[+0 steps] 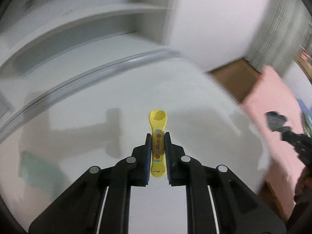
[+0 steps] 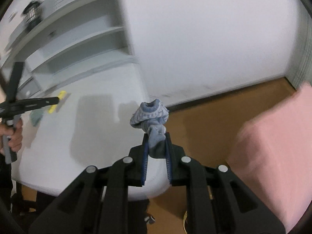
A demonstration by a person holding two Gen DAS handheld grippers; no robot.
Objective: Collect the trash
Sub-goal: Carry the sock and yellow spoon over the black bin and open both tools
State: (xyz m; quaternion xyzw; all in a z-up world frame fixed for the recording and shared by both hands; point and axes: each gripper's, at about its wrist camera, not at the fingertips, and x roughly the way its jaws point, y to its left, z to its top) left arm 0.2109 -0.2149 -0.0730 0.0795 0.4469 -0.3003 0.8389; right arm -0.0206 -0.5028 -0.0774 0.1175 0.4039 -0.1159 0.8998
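the yellow plastic piece (image 1: 158, 146), a flat strip with a round scooped end and a row of small coloured stickers down its middle, sits pinched between the blue pads of the left gripper (image 1: 158, 136). the pads press on its long edges and the round end sticks out past the fingertips, held up above the white table (image 1: 97, 128). from the right-hand camera the same yellow piece (image 2: 58, 101) shows at the tip of the left gripper (image 2: 56, 101), out over the far left part of the table (image 2: 93, 136), with a person's hand (image 2: 13, 134) wrapped round the handle.

the right gripper (image 2: 157, 136) is closed narrow on a balled-up blue-grey sock (image 2: 151, 115); the lower bunch of cloth is squeezed between the pads and the patterned cuff bulges out beyond the tips. it hangs near the table's right edge, with brown floor (image 2: 224, 113) behind it.

a pale green scrap (image 1: 37, 165) lies on the table to the left, blurred. white shelves (image 2: 81, 44) stand behind the table, a white wall (image 2: 204, 39) beside them, and something pink (image 2: 273, 146) fills the right side.
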